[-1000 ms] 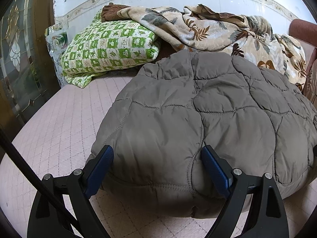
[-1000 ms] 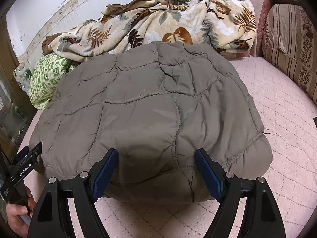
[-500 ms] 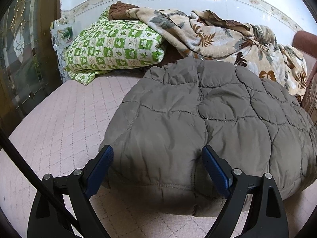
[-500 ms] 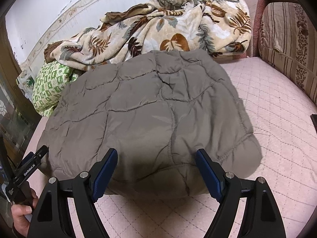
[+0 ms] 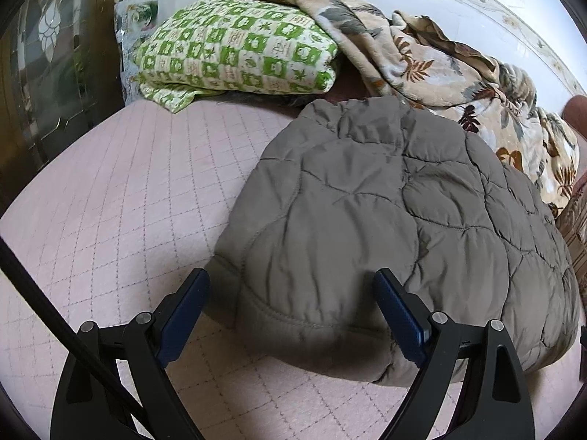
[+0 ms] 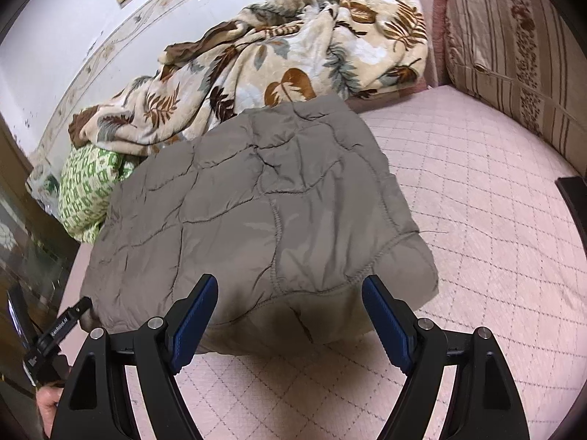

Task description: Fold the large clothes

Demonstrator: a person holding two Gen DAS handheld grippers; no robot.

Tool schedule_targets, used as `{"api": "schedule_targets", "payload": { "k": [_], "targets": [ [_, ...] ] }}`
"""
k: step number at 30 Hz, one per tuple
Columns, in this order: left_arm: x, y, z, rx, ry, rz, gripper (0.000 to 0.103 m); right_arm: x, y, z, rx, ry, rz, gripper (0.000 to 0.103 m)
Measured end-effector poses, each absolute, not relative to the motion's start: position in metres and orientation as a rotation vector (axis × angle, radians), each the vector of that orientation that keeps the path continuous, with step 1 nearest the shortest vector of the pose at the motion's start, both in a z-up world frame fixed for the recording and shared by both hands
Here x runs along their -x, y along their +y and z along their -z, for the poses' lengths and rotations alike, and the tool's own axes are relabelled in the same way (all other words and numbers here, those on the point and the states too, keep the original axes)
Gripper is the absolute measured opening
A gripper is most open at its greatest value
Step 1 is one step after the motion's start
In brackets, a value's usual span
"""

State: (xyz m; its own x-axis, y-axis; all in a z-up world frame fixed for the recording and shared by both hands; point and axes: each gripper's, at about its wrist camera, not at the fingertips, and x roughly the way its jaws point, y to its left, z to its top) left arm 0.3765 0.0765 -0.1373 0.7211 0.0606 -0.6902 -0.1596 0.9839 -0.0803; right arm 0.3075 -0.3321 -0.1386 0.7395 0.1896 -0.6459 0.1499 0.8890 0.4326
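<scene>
A grey-brown quilted jacket (image 5: 396,227) lies folded into a thick block on the pink quilted bed (image 5: 121,198). It also shows in the right wrist view (image 6: 256,220). My left gripper (image 5: 291,293) is open and empty, its fingers either side of the jacket's near left corner without gripping it. My right gripper (image 6: 290,297) is open and empty just in front of the jacket's near edge. The left gripper's tip (image 6: 69,321) shows at the far left of the right wrist view beside the jacket.
A green-and-white patterned pillow (image 5: 238,51) and a crumpled leaf-print blanket (image 6: 279,58) lie at the back against the wall. A striped cushion (image 6: 513,51) stands at the right. A dark wooden and glass cabinet (image 5: 47,58) borders the left. Bare mattress (image 6: 477,198) lies right of the jacket.
Both grippers have drawn back and risen from the jacket, which now looks smaller and farther. The left view has swung left, showing more bare bed. The jacket has not moved.
</scene>
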Motion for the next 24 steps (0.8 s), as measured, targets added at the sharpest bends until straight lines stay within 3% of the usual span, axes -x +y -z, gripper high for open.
{"api": "schedule_targets", "payload": {
  "k": [24],
  "targets": [
    [-0.369,0.117,0.145,0.343,0.918,-0.069,0.09,-0.288,-0.347,0.133,-0.562,0.752,-0.004,0.084]
  ]
}}
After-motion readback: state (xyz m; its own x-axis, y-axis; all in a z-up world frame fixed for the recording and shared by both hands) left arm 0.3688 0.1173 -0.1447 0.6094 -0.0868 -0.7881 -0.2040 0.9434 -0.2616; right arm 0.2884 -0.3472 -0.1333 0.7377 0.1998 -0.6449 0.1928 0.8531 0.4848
